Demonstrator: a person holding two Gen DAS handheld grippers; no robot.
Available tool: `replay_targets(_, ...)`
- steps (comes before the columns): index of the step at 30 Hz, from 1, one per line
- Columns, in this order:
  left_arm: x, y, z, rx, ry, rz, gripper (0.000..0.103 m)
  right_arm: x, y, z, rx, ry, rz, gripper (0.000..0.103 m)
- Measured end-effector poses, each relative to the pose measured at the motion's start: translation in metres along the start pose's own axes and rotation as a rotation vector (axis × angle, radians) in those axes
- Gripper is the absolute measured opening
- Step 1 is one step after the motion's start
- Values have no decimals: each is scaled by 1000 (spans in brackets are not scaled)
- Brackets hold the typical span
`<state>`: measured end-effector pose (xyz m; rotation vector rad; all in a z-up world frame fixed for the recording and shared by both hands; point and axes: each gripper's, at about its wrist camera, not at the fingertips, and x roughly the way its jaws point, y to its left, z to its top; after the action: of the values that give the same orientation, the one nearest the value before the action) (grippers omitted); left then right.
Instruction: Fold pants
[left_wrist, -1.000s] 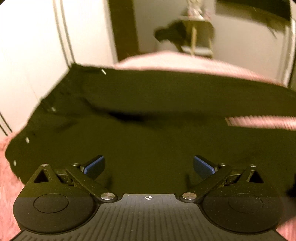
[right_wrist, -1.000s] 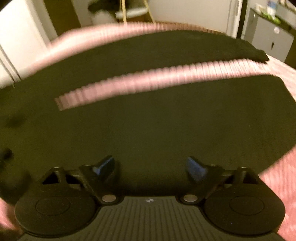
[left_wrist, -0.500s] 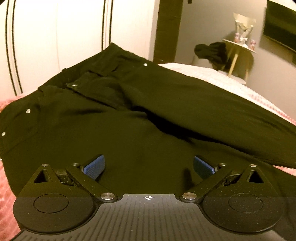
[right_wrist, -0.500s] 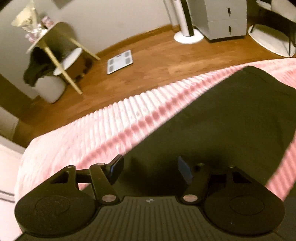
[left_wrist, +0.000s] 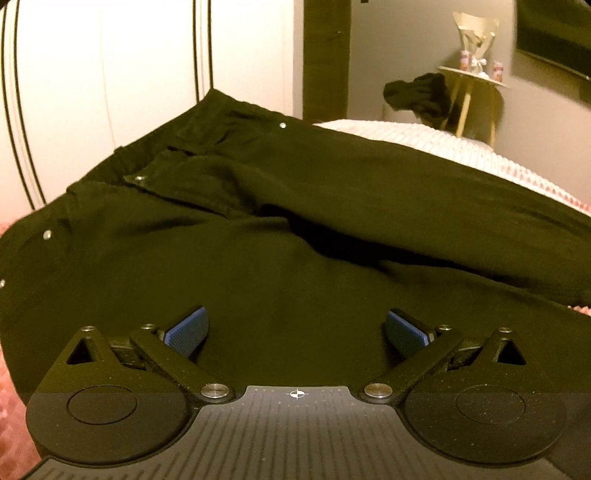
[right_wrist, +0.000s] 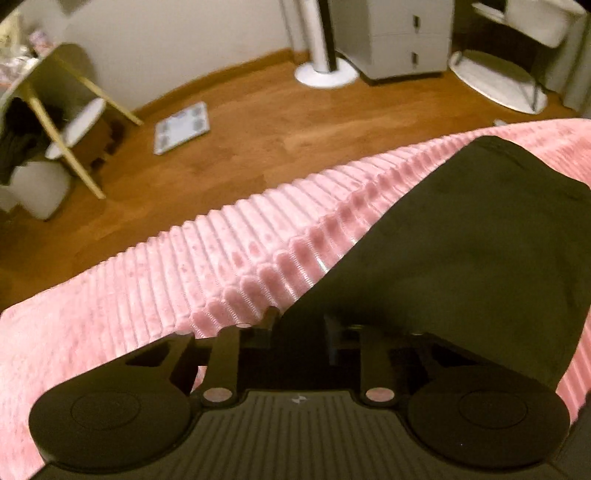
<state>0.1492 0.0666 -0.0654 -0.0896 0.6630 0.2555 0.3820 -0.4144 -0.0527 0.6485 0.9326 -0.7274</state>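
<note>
The black pants are seen spread flat on the pink bedspread, no fold made; the left gripper is held spread above them; the right gripper is closing, apparently on a leg's edge.

Both wrist cams sit low over the bed; left faces wardrobe, right faces floor; both catch pants.
</note>
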Motion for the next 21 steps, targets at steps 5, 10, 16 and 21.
replay_targets(5,-1,3,0,-21,-9,-19,103,-54,-58,-30,28,-120,238,2)
replay_targets(10,-6,7,0,-61,-13,-50,103,-117,-150,-125,22,-180,370,2)
replay_targets(16,-7,5,-1,-45,-13,-54,103,-104,-210,-190,-9,-174,231,0)
replay_targets(21,-8,2,-3,-34,-11,-38,103,-141,-218,-168,-6,-395,198,42)
